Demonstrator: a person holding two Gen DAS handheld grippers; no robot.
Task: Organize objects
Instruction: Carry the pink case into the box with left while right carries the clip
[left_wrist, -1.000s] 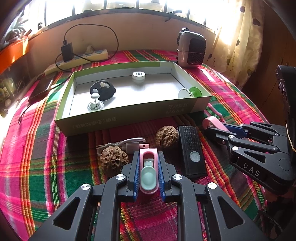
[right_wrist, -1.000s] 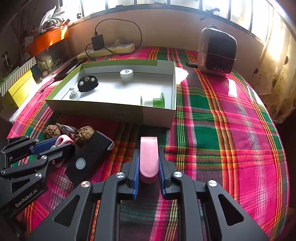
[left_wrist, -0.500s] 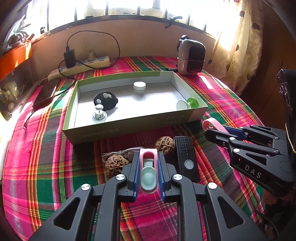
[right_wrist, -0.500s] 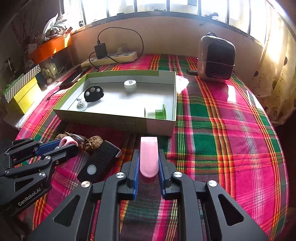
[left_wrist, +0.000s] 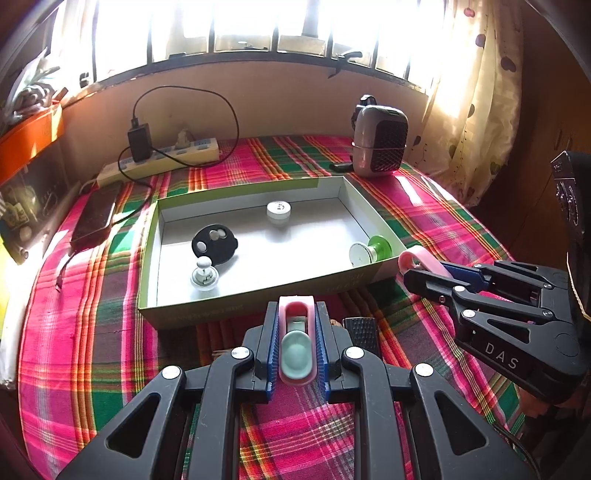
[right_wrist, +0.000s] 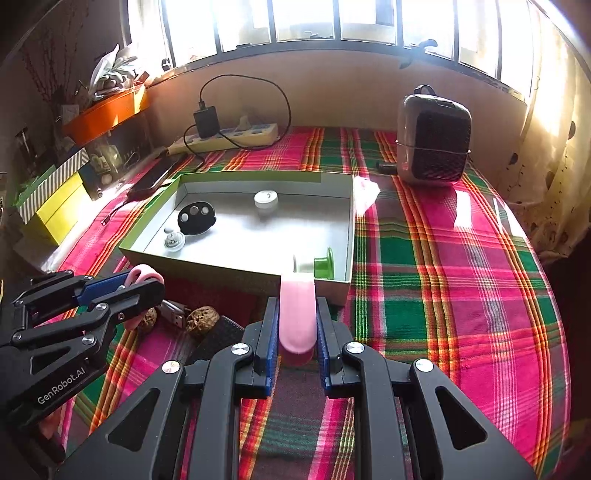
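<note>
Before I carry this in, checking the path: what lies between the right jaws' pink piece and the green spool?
Only the box's near wall separates the pink piece from the green spool, in the right wrist view.

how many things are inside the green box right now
4: a black round remote and a small white knob at its left end, a white puck near the back wall, a green-and-white spool in the front right corner.
</note>
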